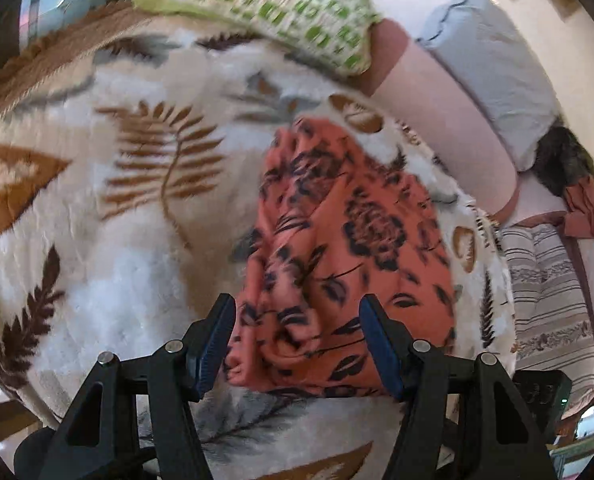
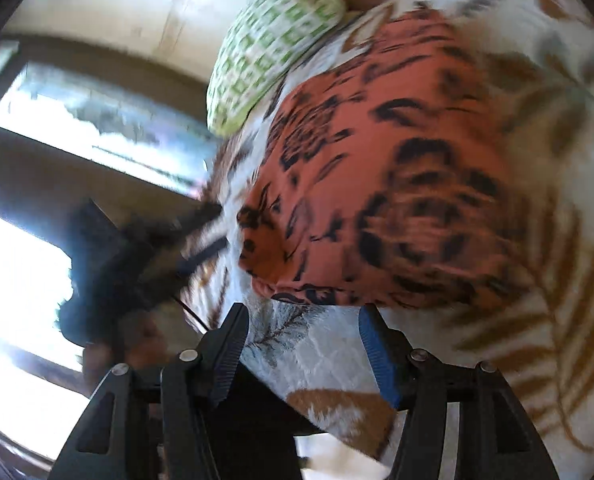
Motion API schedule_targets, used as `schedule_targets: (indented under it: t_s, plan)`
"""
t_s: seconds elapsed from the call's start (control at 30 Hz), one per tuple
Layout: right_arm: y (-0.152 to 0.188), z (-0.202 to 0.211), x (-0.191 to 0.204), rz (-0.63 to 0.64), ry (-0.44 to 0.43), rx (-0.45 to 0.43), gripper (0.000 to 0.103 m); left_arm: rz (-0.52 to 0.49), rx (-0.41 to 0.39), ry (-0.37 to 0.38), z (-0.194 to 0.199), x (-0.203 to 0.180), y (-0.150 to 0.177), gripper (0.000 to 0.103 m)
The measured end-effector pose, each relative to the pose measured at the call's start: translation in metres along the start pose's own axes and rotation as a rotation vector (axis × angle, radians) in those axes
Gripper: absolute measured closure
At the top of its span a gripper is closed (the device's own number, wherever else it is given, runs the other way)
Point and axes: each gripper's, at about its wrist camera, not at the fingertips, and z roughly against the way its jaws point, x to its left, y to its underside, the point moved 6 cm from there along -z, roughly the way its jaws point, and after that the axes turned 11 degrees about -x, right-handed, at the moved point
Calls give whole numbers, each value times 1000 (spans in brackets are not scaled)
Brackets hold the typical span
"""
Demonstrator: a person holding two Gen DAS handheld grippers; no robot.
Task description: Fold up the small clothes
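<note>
Left hand-held gripper [image 1: 297,336] is spread around the orange garment [image 1: 337,248]; the right hand-held gripper [image 2: 303,344] is released — folds could be undone if only loose layers are pinched.

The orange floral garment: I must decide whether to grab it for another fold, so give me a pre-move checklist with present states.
1. orange floral garment lies bunched on the leaf-print blanket: ok.
2. left gripper open, garment's near edge between its fingers: ok.
3. right gripper open, holding nothing: ok.
4. Garment edge within right gripper's fingers: not ok, it lies just beyond the tips.
5. green checked cloth apart from garment: ok.
6. Fold neatness: cannot tell, blurred.
</note>
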Motion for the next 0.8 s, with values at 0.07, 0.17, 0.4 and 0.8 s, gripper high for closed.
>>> schedule_targets:
  t_s: [0.07, 0.17, 0.4, 0.8]
  plan:
    - [-3, 10, -7, -28, -7, -19, 42, -8, 15, -6, -4, -1, 2, 42]
    - [-7, 18, -10, -33, -21, -33, 42, -46, 44, -17, -11, -9, 6, 56]
    - [-8, 21, -11, -30, -34, -42, 42, -26, 76, -67, -20, 2, 9, 93]
    - [-39, 43, -23, -48, -11, -91, 42, 164, 79, -18, -14, 24, 43, 95]
